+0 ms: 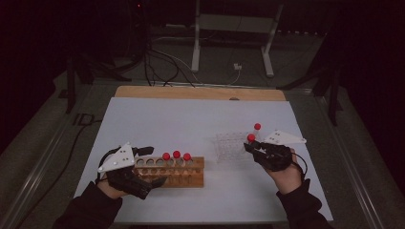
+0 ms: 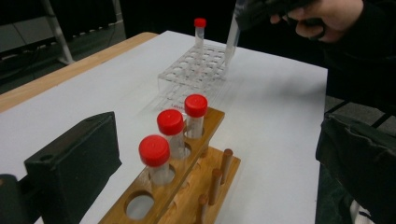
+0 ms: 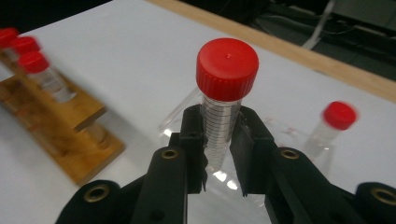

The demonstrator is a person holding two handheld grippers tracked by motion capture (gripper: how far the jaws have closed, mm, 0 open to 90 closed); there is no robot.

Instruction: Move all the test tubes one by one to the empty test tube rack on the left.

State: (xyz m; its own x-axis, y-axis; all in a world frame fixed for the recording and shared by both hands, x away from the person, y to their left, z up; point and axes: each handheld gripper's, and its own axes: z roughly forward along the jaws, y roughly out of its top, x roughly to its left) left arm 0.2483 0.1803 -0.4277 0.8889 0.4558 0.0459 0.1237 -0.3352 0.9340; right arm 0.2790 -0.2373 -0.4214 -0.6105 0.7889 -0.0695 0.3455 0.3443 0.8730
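My right gripper is shut on a clear red-capped tube, holding it upright just above the clear plastic rack; that held tube hangs over the rack's far side. A second red-capped tube stands in the clear rack. A wooden rack holds three red-capped tubes in its top row. My left gripper stands open, its jaws on either side of the wooden rack's left end with gaps to the wood.
The white tabletop has a wooden strip along its far edge. Beyond it are the legs of a stand and cables on the floor. The wooden rack's front row has upright pegs.
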